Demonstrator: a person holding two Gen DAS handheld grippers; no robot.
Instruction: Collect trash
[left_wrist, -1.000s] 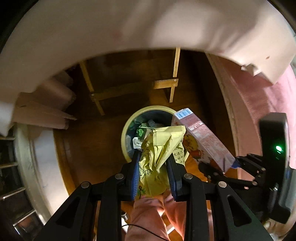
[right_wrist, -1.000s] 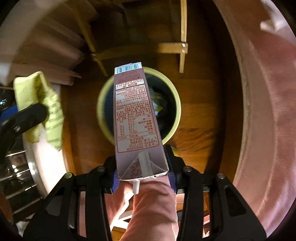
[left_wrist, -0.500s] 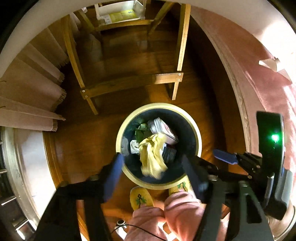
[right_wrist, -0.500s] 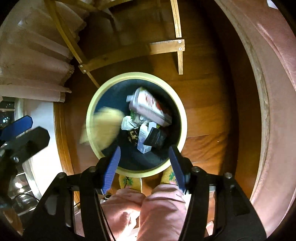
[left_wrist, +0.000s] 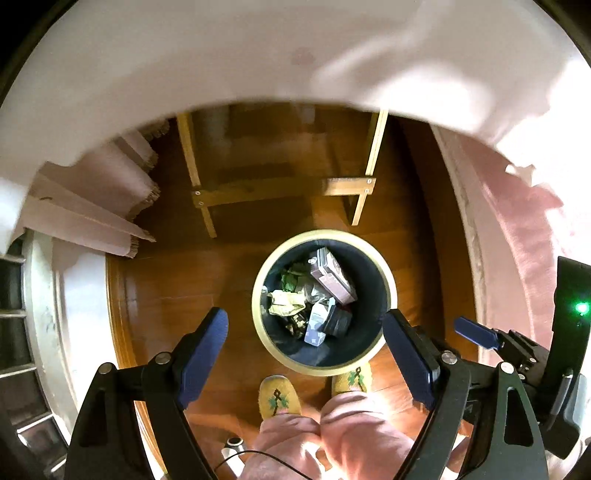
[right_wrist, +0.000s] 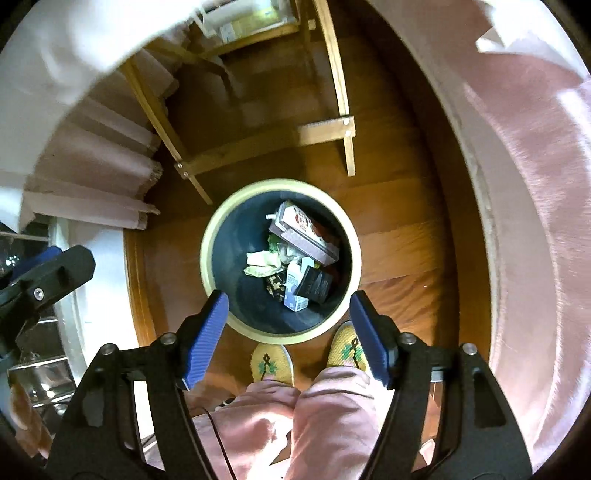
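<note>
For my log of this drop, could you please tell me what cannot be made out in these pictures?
- Bin floor: both views, covered by the pink carton, yellow wrapper and other trash.
- Print on the carton: too small.
- White cloth: left view, blurred, cut by the edge.
- Left tool body and right tool body: cut by the bottom edge.

Warm brown wooden plank floor (right_wrist: 399, 206), glossy, lit unevenly with a bright patch near the lower edge. Light wooden frame of legs and crossbar (right_wrist: 258, 146) standing on it, partly in shadow. Pale pink fringed cloth (left_wrist: 92, 206) hanging in folds at left. White fabric (left_wrist: 221, 55) overhead across the top. Pink upholstered surface with pale trim (right_wrist: 535, 184) curving along the right. Metal shelving (left_wrist: 18, 332) at far left, dim.
</note>
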